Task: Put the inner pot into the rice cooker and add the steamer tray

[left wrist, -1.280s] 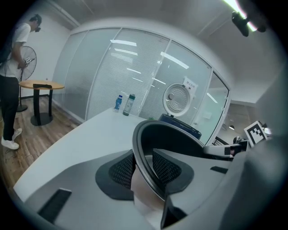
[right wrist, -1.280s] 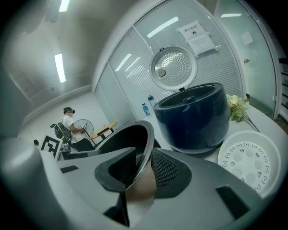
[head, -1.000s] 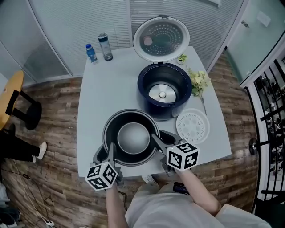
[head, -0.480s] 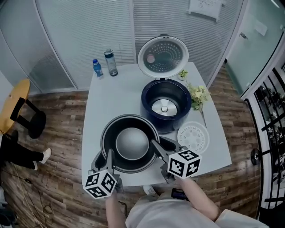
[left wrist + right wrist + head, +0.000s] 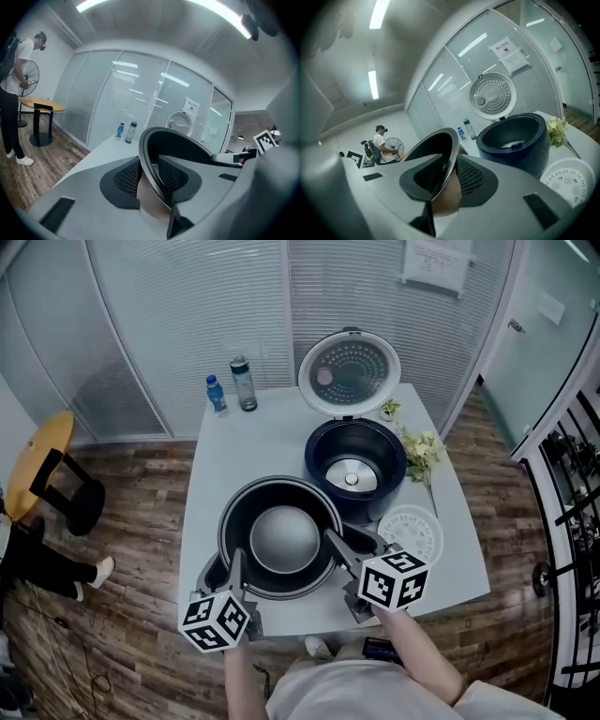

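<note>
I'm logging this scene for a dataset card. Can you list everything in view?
inner pot: 1, black, table's near side, held by its rim
rice cooker: 1, dark blue, table's far right, lid open
steamer tray: 1, white, on the table, right of the inner pot
bottles: 2, one blue, one clear, table's far left
flowers: 1 bunch, pale yellow, right of the rice cooker
table: 1, white
side table: 1, wooden top, on the floor at left
bystander: 1, white top, far back
left gripper: 1, grey, shut on the inner pot's rim
right gripper: 1, grey, shut on the opposite rim
</note>
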